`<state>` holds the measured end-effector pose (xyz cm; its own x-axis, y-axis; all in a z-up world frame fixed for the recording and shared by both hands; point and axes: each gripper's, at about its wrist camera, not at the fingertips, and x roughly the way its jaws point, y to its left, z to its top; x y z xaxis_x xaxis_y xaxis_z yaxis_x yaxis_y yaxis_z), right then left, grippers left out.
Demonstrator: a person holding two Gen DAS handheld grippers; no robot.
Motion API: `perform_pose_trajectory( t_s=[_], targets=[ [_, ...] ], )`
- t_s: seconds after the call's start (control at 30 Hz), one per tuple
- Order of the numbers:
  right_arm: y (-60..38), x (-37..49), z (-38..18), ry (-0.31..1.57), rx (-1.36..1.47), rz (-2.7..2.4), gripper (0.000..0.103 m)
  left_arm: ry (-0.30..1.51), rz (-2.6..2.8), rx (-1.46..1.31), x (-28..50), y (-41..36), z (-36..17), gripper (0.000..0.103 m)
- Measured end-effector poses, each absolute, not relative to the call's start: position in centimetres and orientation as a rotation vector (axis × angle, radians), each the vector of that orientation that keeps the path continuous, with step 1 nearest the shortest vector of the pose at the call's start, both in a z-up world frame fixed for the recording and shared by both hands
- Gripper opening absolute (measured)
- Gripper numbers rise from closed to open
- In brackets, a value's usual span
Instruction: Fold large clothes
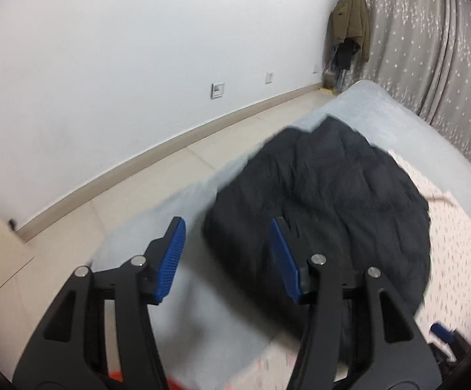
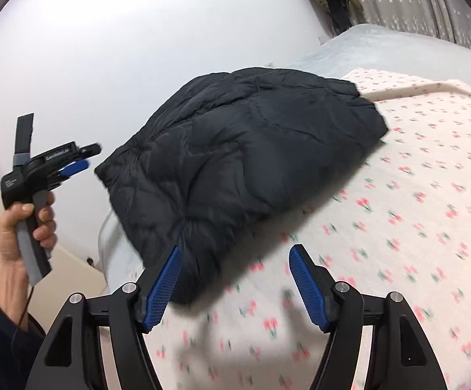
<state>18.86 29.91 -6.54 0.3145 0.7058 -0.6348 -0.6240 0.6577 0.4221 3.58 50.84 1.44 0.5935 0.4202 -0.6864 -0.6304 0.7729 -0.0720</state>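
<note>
Even indoor light, motion blur, fisheye

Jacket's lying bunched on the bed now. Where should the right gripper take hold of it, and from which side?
Judging from the right wrist view, take the dark puffer jacket by its near rounded edge, coming in low from the front over the floral sheet. That edge lies nearest the open right gripper, with bare sheet before it.

**Plain bedroom, curtained corner**

A bare white wall (image 1: 137, 65) carries two outlets (image 1: 217, 90) above a beige baseboard and pale tiled floor (image 1: 176, 169). A bed (image 1: 381, 107) with a flowered sheet (image 2: 414, 195) fills the room. Grey star-patterned curtains (image 1: 430, 48) hang beside an olive coat (image 1: 352, 16) in the corner.
</note>
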Motion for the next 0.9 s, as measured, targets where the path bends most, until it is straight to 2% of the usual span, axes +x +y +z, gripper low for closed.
perform_pose_trajectory(
  t_s=[0.07, 0.13, 0.2, 0.3, 0.4, 0.5, 0.73, 0.9],
  targets=[
    [28.8, 16.3, -4.2, 0.844, 0.087, 0.904, 0.070, 0.690, 0.657, -0.312, 1.0, 47.5, 1.7, 0.057],
    [26.3, 13.5, -2.3, 0.787, 0.061, 0.926, 0.074, 0.658, 0.634, -0.304, -1.8, 42.5, 2.3, 0.074],
    [24.9, 10.4, -0.5, 0.715, 0.004, 0.949, 0.081, 0.631, 0.587, -0.313, -4.3, 38.3, 2.5, 0.080],
    [23.0, 7.1, 1.5, 0.637, -0.078, 0.953, 0.083, 0.618, 0.547, -0.310, -6.6, 33.4, 3.0, 0.081],
    [20.0, 4.2, 3.3, 0.598, -0.116, 0.956, 0.084, 0.615, 0.551, -0.302, -8.5, 29.9, 3.2, 0.089],
    [16.7, 1.7, 4.4, 0.564, -0.143, 0.958, 0.087, 0.618, 0.567, -0.290, -10.5, 27.1, 3.4, 0.091],
    [10.6, -1.6, 4.5, 0.560, -0.187, 0.971, 0.095, 0.591, 0.651, -0.227, -12.4, 22.0, 3.8, 0.097],
    [7.7, -2.2, 3.9, 0.576, -0.196, 0.943, 0.095, 0.570, 0.716, -0.156, -13.0, 18.6, 3.3, 0.100]
  ],
)
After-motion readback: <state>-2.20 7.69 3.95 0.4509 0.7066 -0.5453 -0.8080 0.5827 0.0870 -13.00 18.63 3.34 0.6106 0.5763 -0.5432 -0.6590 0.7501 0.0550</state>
